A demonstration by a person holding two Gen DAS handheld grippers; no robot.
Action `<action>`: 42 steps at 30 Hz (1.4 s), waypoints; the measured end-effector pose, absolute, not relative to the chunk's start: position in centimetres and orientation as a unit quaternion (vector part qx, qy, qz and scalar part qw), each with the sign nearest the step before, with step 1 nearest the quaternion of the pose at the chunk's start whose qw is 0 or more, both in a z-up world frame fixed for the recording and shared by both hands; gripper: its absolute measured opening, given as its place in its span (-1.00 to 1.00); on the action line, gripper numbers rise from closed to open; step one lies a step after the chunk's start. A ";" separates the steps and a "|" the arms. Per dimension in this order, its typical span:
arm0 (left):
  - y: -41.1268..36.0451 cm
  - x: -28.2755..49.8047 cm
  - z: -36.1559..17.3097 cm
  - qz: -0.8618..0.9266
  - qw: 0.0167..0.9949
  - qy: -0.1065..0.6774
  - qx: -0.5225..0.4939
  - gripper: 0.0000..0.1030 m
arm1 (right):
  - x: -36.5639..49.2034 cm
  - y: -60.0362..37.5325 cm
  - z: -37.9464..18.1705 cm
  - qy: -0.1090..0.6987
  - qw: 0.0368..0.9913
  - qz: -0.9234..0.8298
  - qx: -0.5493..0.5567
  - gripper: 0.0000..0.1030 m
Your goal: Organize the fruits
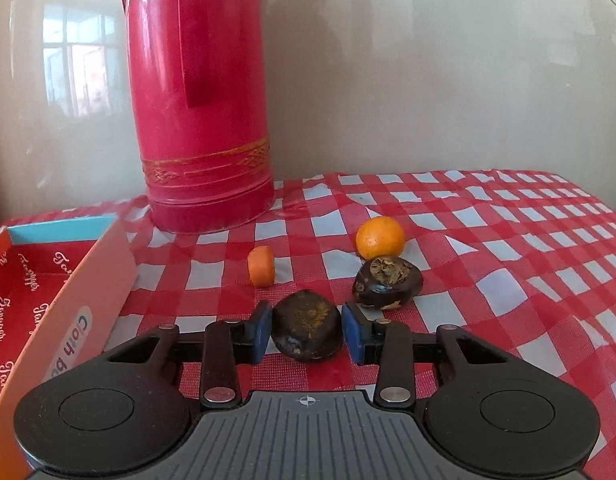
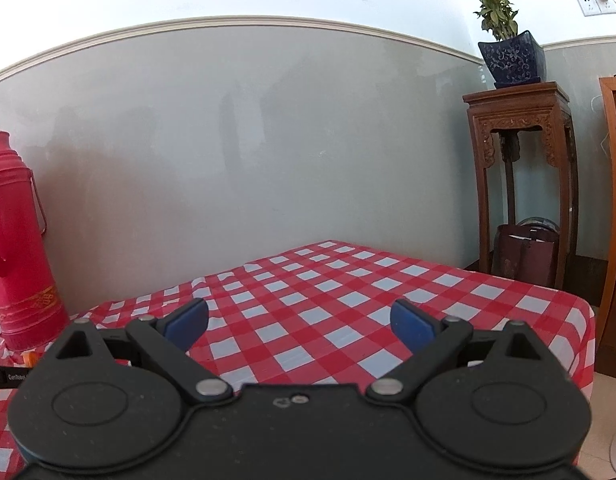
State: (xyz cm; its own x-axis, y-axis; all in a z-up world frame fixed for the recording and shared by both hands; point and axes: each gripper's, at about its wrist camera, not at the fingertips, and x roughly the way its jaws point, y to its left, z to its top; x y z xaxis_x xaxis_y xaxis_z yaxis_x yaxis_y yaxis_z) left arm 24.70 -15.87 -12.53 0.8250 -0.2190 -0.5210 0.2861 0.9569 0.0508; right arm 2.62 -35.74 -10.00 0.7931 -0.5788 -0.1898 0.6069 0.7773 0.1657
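The left gripper [image 1: 307, 330] straddles a dark, wrinkled fruit [image 1: 306, 325] that sits on the checked tablecloth [image 1: 507, 240]; the blue pads [image 1: 262, 330] flank it closely on both sides, the left one apparently touching and a thin gap showing at the right, so the jaws look nearly closed but whether they grip firmly yet I cannot tell. A second dark fruit [image 1: 387, 282] lies at about 1 o'clock from the held one, with a round orange [image 1: 380, 237] just behind and touching it, and a smaller orange piece [image 1: 261, 266] at 11 o'clock, apart. An open red box [image 1: 48, 300] stands at 9 o'clock, near a tall red thermos [image 1: 200, 120] at 11 o'clock. The step in hand appears to be picking up the near dark fruit; next comes a firm squeeze, a lift, and probably a carry toward the box. The right gripper [image 2: 300, 326] hovers wide open over bare cloth, holding nothing.
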 end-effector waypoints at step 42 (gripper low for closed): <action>-4.1 21.1 -8.8 0.046 0.973 0.218 0.057 -0.21 | 3.3 -33.5 -9.8 0.064 0.953 -0.277 0.100 0.79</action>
State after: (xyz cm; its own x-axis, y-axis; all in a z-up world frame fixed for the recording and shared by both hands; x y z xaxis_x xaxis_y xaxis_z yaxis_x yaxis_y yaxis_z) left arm 21.15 -4.08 -8.82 0.9009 0.1141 -0.4187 -0.0647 0.9894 0.1304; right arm 3.33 -33.47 -9.77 0.8385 -0.5154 -0.1769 0.5409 0.8264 0.1564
